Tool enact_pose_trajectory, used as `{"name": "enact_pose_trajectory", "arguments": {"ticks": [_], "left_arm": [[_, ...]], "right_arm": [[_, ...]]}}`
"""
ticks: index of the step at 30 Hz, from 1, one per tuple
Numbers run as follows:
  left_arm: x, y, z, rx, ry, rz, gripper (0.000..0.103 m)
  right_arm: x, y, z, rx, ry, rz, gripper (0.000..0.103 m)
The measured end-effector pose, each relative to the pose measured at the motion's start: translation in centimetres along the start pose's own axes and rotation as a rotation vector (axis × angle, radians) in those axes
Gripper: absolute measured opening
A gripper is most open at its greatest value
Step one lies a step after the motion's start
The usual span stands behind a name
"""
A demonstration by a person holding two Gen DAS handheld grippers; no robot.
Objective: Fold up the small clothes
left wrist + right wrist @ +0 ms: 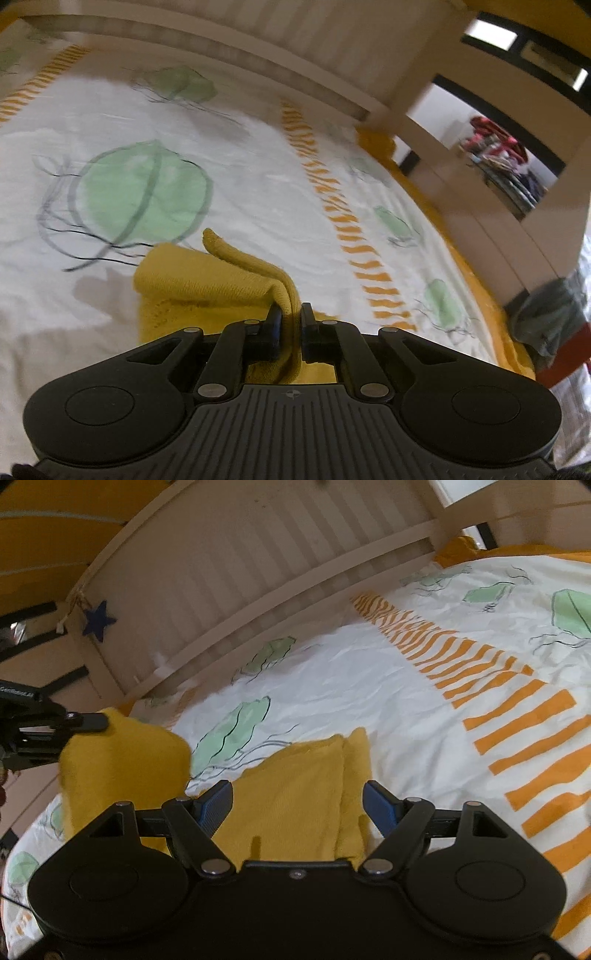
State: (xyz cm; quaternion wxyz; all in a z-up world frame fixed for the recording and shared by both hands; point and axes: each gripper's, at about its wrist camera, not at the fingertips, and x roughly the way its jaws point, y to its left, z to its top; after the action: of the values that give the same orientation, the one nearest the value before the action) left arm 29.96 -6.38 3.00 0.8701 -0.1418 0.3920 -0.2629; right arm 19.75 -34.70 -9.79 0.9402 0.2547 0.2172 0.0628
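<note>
— Knitwear first: where does the yellow knit garment (207, 280) lie?

— On the bed (258, 177), low centre in both views, over the white cover printed with green shapes and orange stripes. One part is lifted; the rest lies flat and partly doubled over.

— Who holds the lifted part?

— The left tongs (291, 317), pressed together on a bunched edge of the knit. In the right wrist view they (92, 722) appear at the left edge, with a raised flap hanging from them.

— And the right tongs (298, 805)?

— Spread wide, holding nothing, poised above the flat portion at bottom centre.

— What might spoil the fold?

— Probably the grip. It looks like a narrow pinch on thick, loose knit, so a quick pull could let the edge slide out and the flap drop crooked. With nothing pinning the flat part, dragging could shift the whole garment and rumple the cover. The left view is blurred, which hints at fast motion.

— Anything beyond the bed?

— A slatted headboard (280, 561) in the upper frame, well apart.
</note>
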Motion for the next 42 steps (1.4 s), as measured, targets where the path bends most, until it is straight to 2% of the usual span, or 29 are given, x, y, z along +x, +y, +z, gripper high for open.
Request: {"name": "enact_pose_trajectory", "arguments": {"ticks": [6,12,14,18,22,27,32,37,42], "left_arm": [[5.2,-2.9,-1.7,0.015,0.051,-0.02,0.009],[8.7,-3.8,-3.8,-0.027,0.13,-0.053,0.009],[8.7,-4.5,-3.9,-0.027,0.127,-0.089,0.01],[7.7,-6.8,-3.3,0.052,0.09,-0.125,0.013],[5.6,-8.0,-2.6,0.115,0.027,-0.125,0.018],[2.5,-6.1,-3.1,0.117,-0.015,-0.043,0.02],[-1.1,-1.8,-4.9,0.024,0.01,0.038,0.02],[-4.2,1.8,-7.7,0.013,0.041,0.181,0.022],[-4.3,4.3,-10.1,-0.004,0.059,0.254,0.022]], "right_arm": [[-0.5,-1.2,0.5,0.052,-0.031,-0.023,0.08],[-0.8,-2.1,0.9,0.094,-0.051,-0.048,0.08],[-0.9,-2.5,0.9,0.106,-0.056,-0.06,0.08],[-1.1,-2.8,1.1,0.118,-0.064,-0.072,0.08],[-1.2,-2.8,1.2,0.112,-0.067,-0.063,0.08],[-1.1,-2.4,1.0,0.092,-0.064,-0.039,0.08],[-0.9,-2.0,0.9,0.072,-0.046,-0.022,0.08],[-0.6,-1.2,0.5,0.028,-0.02,-0.012,0.08],[-0.4,-0.3,-0.2,-0.021,0.009,-0.009,0.08]]}}
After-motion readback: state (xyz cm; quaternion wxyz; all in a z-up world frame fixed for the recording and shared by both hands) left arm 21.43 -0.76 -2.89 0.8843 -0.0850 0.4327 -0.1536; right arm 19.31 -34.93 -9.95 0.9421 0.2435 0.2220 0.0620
